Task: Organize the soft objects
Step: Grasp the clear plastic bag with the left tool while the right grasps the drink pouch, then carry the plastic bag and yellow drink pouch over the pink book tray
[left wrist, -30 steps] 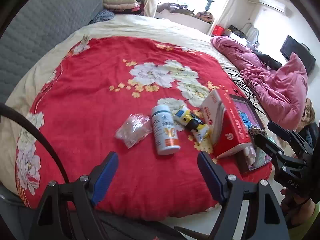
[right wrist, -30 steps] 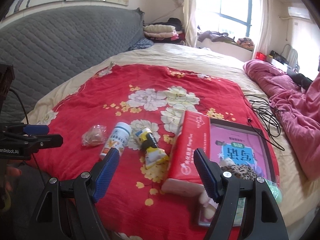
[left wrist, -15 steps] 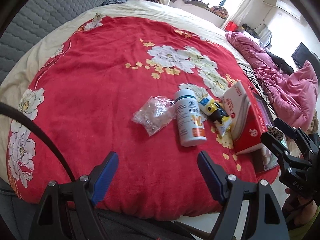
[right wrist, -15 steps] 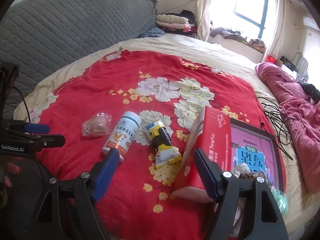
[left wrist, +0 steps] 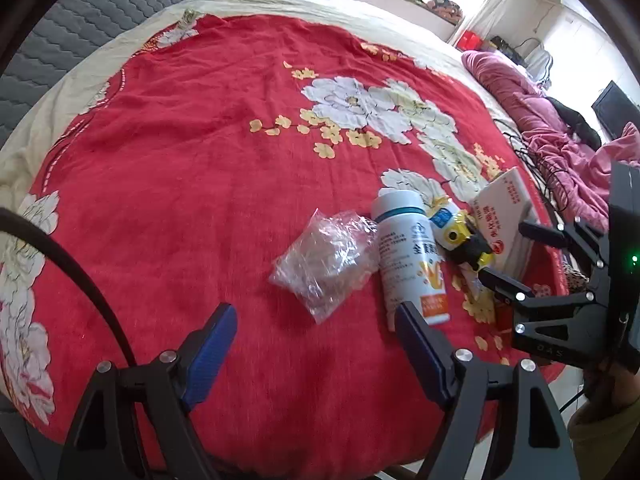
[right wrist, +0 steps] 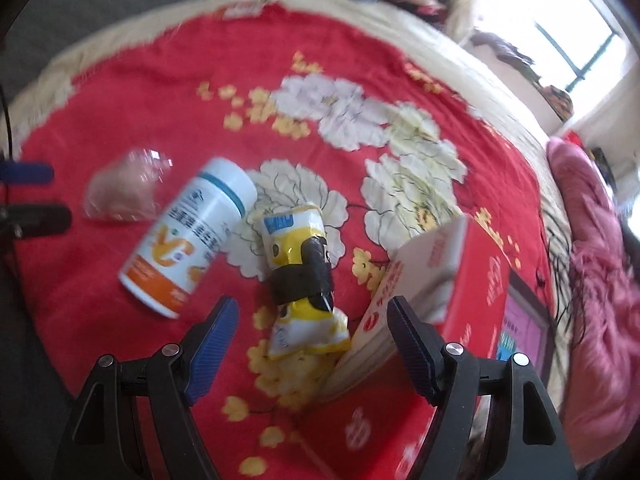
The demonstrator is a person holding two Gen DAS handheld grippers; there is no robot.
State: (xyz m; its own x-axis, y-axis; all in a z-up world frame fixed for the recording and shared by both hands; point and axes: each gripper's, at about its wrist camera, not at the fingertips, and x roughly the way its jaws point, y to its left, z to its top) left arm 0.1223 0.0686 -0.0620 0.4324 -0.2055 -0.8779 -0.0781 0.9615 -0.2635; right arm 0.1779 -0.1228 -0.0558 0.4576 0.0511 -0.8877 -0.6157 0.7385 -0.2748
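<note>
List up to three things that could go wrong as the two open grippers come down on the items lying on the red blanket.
1. The white bottle lies on its side, so a nudge from the right gripper may roll it.
2. The yellow pouch lies close beside the red tissue pack, so a finger could catch that pack.
3. The clear plastic bag is thin and crumpled, so the left gripper might pinch blanket too.

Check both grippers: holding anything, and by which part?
Nothing held. Left gripper and right gripper are open and empty above the red blanket.

Red floral bedspread (left wrist: 200, 152), grey headboard (left wrist: 80, 32), bright window (right wrist: 580, 44)
</note>
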